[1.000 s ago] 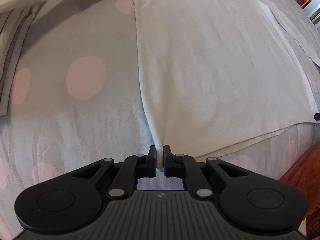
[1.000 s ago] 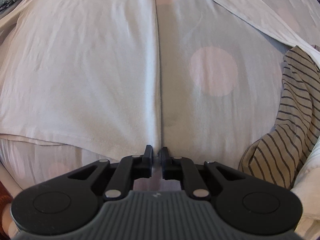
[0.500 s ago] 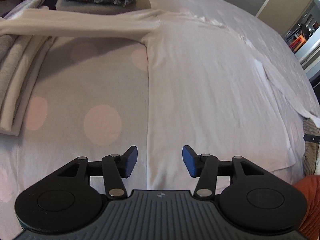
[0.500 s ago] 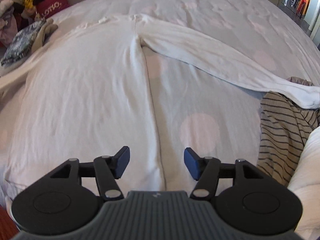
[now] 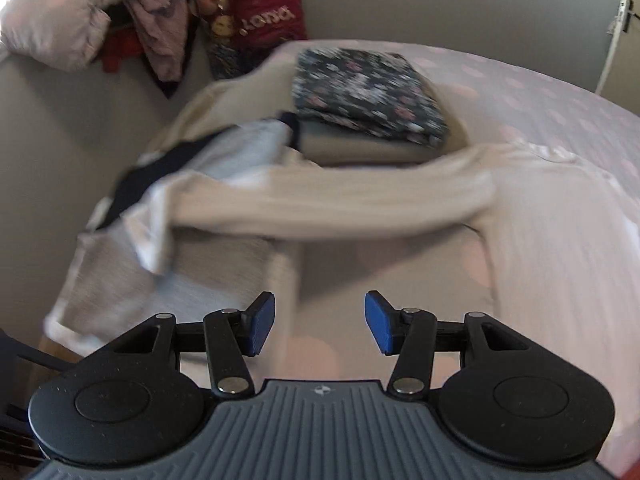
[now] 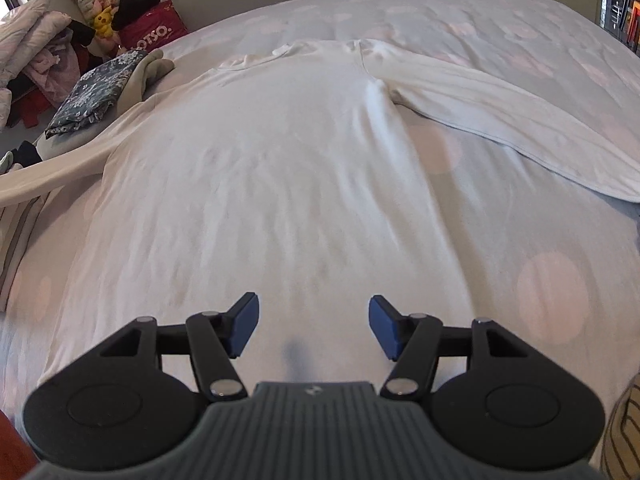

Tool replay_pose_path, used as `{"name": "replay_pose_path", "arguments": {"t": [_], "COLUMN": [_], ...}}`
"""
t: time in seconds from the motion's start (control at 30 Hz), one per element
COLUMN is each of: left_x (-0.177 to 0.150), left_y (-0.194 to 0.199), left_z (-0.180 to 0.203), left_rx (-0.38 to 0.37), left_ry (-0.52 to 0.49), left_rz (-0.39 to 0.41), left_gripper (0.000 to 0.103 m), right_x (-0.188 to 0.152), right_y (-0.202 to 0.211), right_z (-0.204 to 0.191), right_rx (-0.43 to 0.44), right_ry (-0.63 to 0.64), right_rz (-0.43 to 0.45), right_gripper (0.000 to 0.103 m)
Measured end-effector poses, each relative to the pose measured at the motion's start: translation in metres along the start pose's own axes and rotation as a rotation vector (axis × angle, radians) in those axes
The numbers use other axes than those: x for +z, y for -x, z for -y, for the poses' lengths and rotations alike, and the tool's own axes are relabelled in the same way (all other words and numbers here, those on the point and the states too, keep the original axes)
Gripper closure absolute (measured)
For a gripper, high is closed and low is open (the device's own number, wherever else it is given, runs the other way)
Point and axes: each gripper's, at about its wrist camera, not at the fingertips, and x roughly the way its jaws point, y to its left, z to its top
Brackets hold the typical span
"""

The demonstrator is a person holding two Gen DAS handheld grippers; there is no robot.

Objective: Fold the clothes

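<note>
- The left gripper (image 5: pixel 319 324) is spread wide and holds nothing; it hangs above the bed (image 5: pixel 560 92) near the shirt's left side.
- The right gripper (image 6: pixel 312 328) is likewise wide and empty, over the near hem of the shirt (image 6: pixel 280 184).
- The white long-sleeved shirt lies flat on the spotted bed, collar at the far end, hem near.
- Its right sleeve (image 6: pixel 500 120) runs out to the right across the cover.
- Its left sleeve (image 5: pixel 320 208) stretches left, its end draped over a blurred pile of light clothes (image 5: pixel 168 264).
- A folded floral cloth (image 5: pixel 364 92) sits on a beige folded piece at the far left of the bed, just beyond that sleeve.
- A red bag (image 6: pixel 154 32) and soft toys (image 6: pixel 94 0) stand against the far wall.
</note>
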Motion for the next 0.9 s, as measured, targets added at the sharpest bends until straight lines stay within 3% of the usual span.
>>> {"name": "replay_pose_path", "arguments": {"t": [0.2, 0.43, 0.47, 0.57, 0.67, 0.9], "left_x": [0.019, 0.004, 0.003, 0.005, 0.012, 0.036], "left_y": [-0.009, -0.038, -0.041, -0.042, -0.037, -0.007], "left_z": [-0.043, -0.048, -0.047, -0.05, -0.049, -0.03], "left_rx": [0.154, 0.165, 0.172, 0.163, 0.175, 0.183], "left_ry": [-0.053, -0.139, -0.151, -0.158, -0.183, -0.245], "left_rz": [0.069, 0.073, 0.07, 0.064, 0.053, 0.056], "left_gripper": [0.052, 0.051, 0.054, 0.081, 0.097, 0.103], "right_x": [-0.003, -0.006, -0.006, -0.006, -0.007, -0.008], "right_y": [-0.003, -0.013, -0.014, -0.018, -0.02, -0.017], "right_z": [-0.001, 0.006, 0.006, 0.003, 0.0, 0.003], "right_rx": [0.013, 0.014, 0.015, 0.02, 0.028, 0.064], "right_ry": [0.002, -0.047, -0.047, -0.034, -0.015, -0.028], "right_rz": [0.087, 0.096, 0.094, 0.087, 0.087, 0.107], "right_gripper": [0.039, 0.039, 0.039, 0.039, 0.039, 0.039]}}
